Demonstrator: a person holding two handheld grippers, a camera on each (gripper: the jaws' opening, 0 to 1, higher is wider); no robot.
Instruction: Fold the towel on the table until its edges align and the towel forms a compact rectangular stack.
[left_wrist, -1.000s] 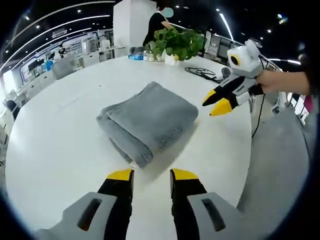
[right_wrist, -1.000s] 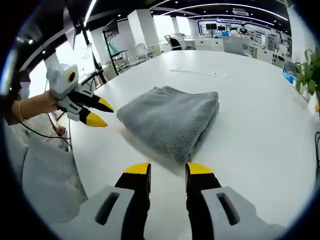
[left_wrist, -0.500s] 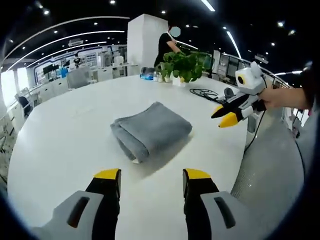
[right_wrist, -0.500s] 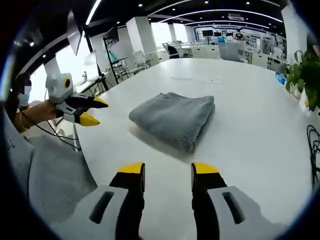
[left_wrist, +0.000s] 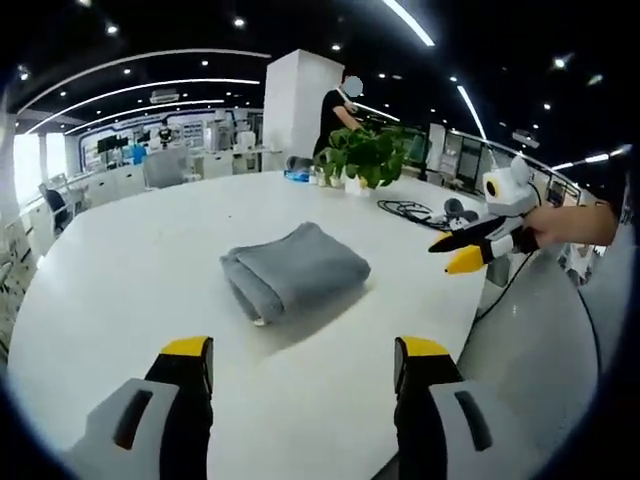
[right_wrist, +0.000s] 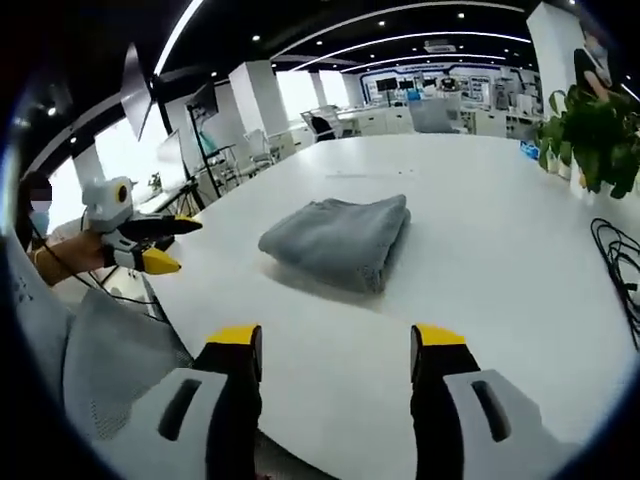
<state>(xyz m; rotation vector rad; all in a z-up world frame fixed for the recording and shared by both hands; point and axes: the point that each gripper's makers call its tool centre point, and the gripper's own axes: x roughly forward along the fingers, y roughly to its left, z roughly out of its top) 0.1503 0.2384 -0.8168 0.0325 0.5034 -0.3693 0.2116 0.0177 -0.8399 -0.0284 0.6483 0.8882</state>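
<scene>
Mid-table, the grey towel sits as a folded rectangular stack on the white table, well apart from both tools. My left gripper and right gripper hang spread wide, holding nothing. Risk I judge: layers springing loose, edges misaligning, if I nudge it.

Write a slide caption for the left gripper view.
Folded grey towel lies on the white table, left claw open and empty before it, right claw hovering beside.
</scene>
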